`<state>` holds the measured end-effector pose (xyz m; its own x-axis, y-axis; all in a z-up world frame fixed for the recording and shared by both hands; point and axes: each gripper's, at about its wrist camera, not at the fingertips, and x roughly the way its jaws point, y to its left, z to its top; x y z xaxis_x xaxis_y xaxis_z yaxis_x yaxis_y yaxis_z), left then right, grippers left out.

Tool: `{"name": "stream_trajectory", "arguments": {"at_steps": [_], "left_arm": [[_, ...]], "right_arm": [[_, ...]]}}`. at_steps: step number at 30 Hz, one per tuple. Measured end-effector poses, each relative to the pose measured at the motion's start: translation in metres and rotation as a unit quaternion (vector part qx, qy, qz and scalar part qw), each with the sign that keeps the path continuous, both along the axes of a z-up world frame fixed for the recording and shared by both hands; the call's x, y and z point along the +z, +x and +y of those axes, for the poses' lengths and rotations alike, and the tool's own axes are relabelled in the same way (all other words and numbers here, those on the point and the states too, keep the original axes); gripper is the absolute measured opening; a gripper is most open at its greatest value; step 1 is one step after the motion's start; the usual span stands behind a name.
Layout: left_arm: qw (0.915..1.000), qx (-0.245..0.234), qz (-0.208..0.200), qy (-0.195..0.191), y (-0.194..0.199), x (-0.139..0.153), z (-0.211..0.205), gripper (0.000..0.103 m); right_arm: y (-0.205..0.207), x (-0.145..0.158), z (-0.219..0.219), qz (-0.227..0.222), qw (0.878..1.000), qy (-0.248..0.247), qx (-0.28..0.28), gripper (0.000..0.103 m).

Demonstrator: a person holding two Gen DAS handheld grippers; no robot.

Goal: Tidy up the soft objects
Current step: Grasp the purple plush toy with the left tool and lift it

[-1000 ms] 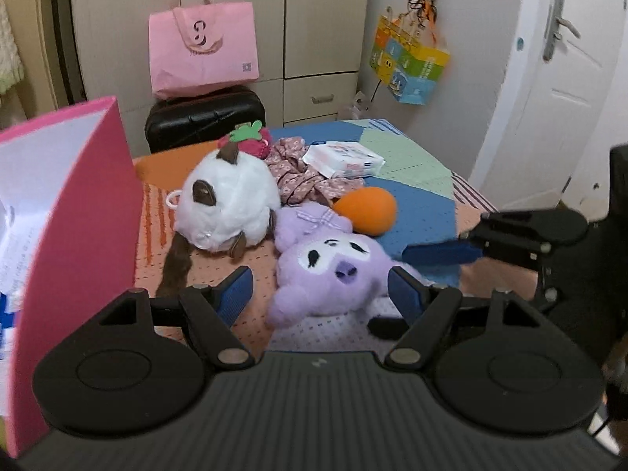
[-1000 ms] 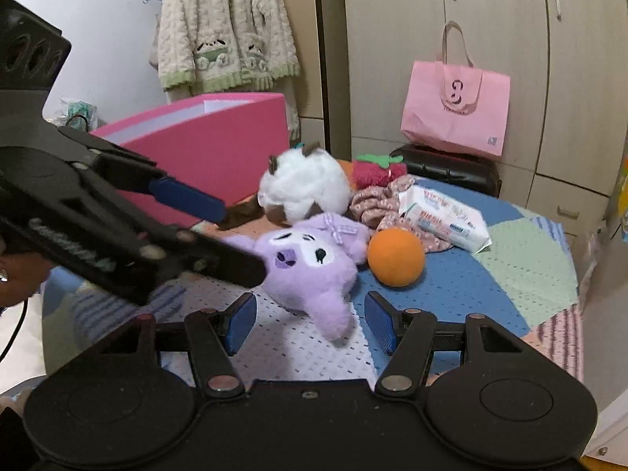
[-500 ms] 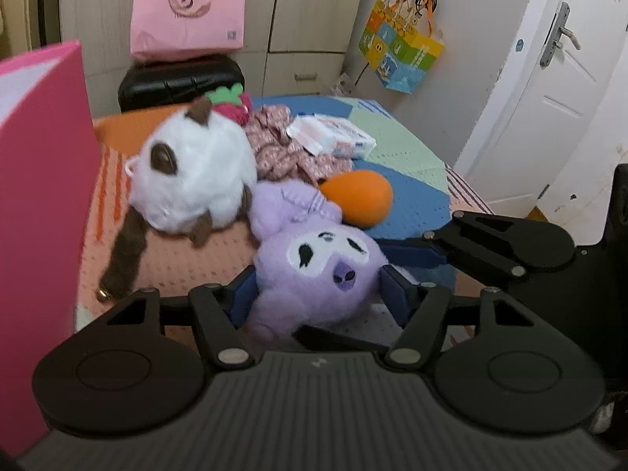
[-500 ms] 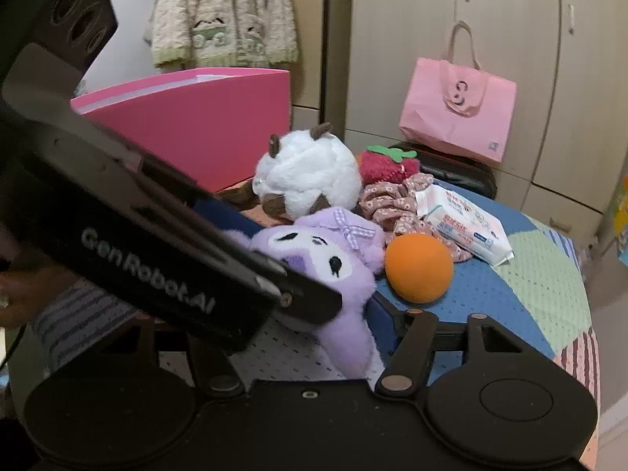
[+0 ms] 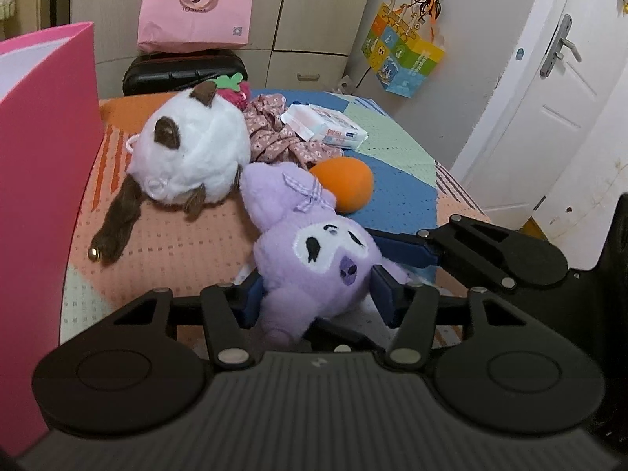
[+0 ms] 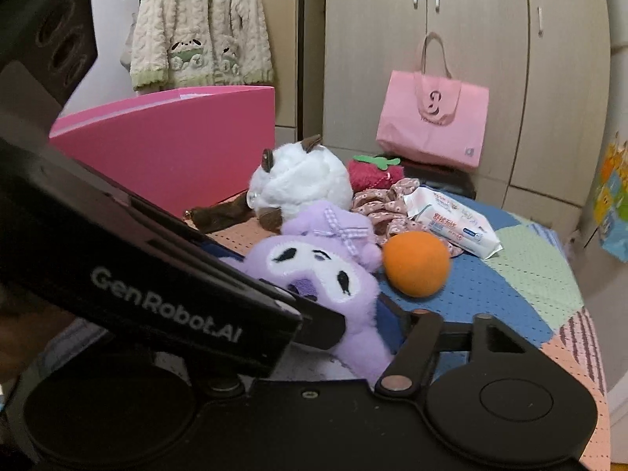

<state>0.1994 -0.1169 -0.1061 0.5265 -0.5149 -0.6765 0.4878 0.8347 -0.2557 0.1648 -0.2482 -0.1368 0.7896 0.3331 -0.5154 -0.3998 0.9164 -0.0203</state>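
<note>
A purple plush doll (image 5: 314, 251) lies on the patchwork bed cover (image 5: 392, 204). My left gripper (image 5: 316, 296) has its blue pads on both sides of the doll's lower body, pressing the plush. My right gripper (image 6: 365, 337) reaches in from the right; one blue finger (image 5: 404, 249) lies against the doll's side, and its other finger is hidden behind my left gripper's body (image 6: 165, 286). A white plush with brown ears (image 5: 188, 157), an orange ball (image 5: 343, 186), a red strawberry plush (image 5: 235, 88) and a floral cloth (image 5: 282, 137) lie behind.
A tall pink box (image 5: 43, 180) stands at the left edge of the bed. A wipes pack (image 5: 325, 125) lies at the back right. A black suitcase (image 5: 184, 74) with a pink bag (image 5: 196, 8) stands beyond the bed. A white door (image 5: 549, 98) is at the right.
Both grippers have moved forward onto the purple doll. The left jaws, open and short of it a second ago, now sit closed in against its body.
</note>
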Motion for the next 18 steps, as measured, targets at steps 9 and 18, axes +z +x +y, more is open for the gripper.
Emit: {"name": "stream_trajectory", "arguments": {"at_steps": [9,18], "left_arm": [[0.9999,0.006,0.011,0.001,-0.022,0.004,0.003,0.054],[0.9996,0.014,0.024,-0.006,-0.041,0.011,0.012,0.054]], "right_arm": [[-0.020,0.004,0.003,0.002,1.000,0.002,-0.002,0.071],[-0.041,0.011,0.012,0.006,1.000,-0.001,0.000,0.071]]}}
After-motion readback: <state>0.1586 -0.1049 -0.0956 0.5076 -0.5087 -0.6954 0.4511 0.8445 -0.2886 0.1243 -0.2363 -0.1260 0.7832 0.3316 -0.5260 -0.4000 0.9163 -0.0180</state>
